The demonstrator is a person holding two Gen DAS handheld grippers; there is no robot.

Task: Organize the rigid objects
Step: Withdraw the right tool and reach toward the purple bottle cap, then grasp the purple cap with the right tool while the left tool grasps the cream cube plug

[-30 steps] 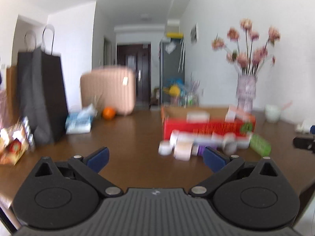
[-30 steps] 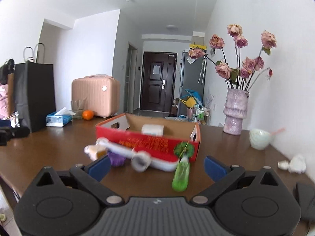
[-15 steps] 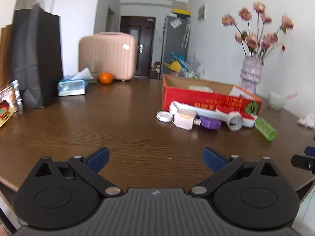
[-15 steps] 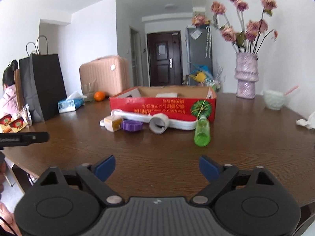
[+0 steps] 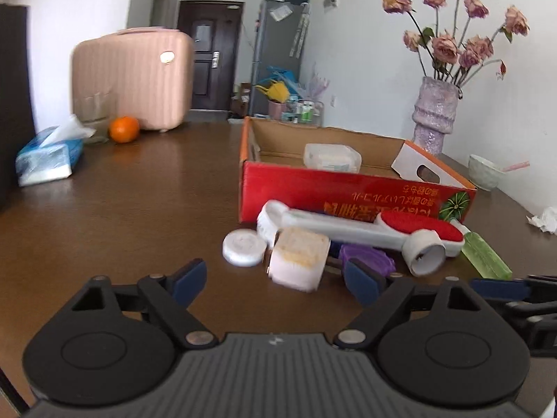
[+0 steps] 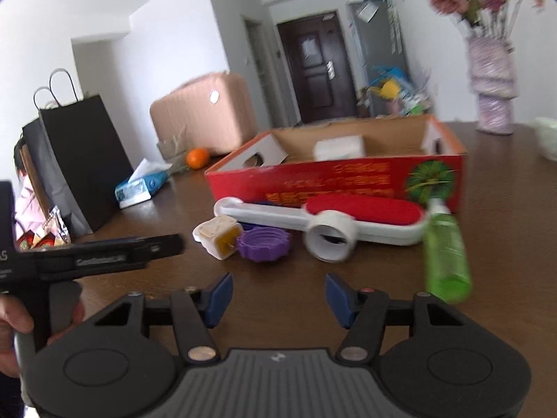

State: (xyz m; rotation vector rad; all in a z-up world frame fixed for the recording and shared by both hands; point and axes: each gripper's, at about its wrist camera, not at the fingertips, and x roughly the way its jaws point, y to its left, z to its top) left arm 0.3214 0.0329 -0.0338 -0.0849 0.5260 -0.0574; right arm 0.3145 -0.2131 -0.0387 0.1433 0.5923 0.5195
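A red cardboard box (image 5: 348,193) (image 6: 348,177) stands on the brown table with a white container (image 5: 330,157) inside. In front of it lie a white lint brush with a red pad (image 5: 365,226) (image 6: 330,216), a white tape roll (image 6: 329,238), a purple lid (image 6: 263,244), a pale cube jar (image 5: 299,256) (image 6: 219,231), a white round cap (image 5: 243,246) and a green bottle (image 6: 445,250) (image 5: 485,256). My left gripper (image 5: 278,282) is open just before the cube jar. My right gripper (image 6: 276,296) is open, short of the purple lid and the tape roll.
A tissue pack (image 5: 45,155), an orange (image 5: 124,129) and a pink suitcase (image 5: 132,76) sit at the far left. A black paper bag (image 6: 80,160) stands left. A vase of flowers (image 5: 435,115) and a bowl (image 5: 485,172) are at the right.
Both grippers have moved forward and lower toward the objects in front of the box. The right gripper's jaws have narrowed somewhat but stay open.
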